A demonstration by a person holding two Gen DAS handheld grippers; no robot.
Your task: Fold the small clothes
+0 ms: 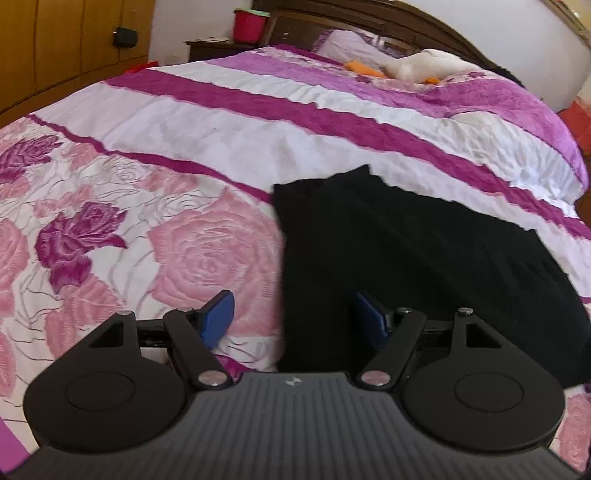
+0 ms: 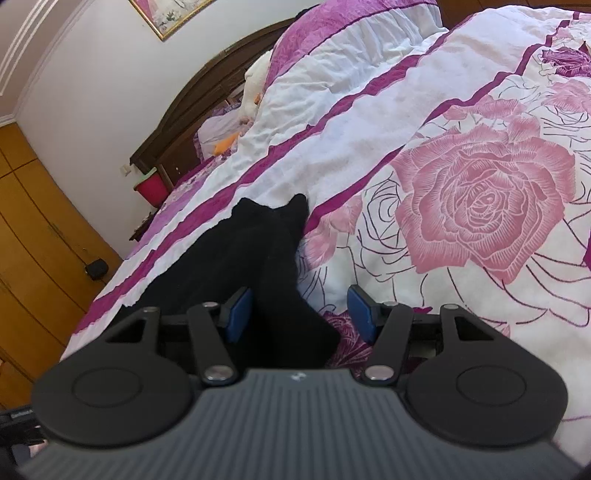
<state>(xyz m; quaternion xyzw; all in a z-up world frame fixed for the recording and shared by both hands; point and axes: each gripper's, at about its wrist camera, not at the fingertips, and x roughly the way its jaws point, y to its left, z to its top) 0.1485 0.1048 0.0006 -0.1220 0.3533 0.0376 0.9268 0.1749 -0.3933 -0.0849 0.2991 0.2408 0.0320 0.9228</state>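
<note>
A black garment point(image 1: 406, 258) lies flat on the bedspread point(image 1: 207, 147), its far end showing two small points. In the left wrist view my left gripper point(image 1: 293, 319) stands open over the garment's left edge, one blue pad point(image 1: 218, 317) above the rose print and the other above the black cloth. In the right wrist view the same garment point(image 2: 243, 251) runs away from me as a narrow strip. My right gripper point(image 2: 301, 314) is open around its near corner. The left-hand pad point(image 2: 240, 314) sits close against the cloth, while the right-hand pad stands apart over the bedspread point(image 2: 480, 192).
The bed carries a pink rose and magenta stripe cover. A white plush toy point(image 1: 424, 64) and a pillow point(image 1: 351, 44) lie by the dark wooden headboard point(image 1: 369, 18). A red bucket point(image 1: 249, 22) stands on a nightstand, beside wooden wardrobe doors point(image 1: 55, 44).
</note>
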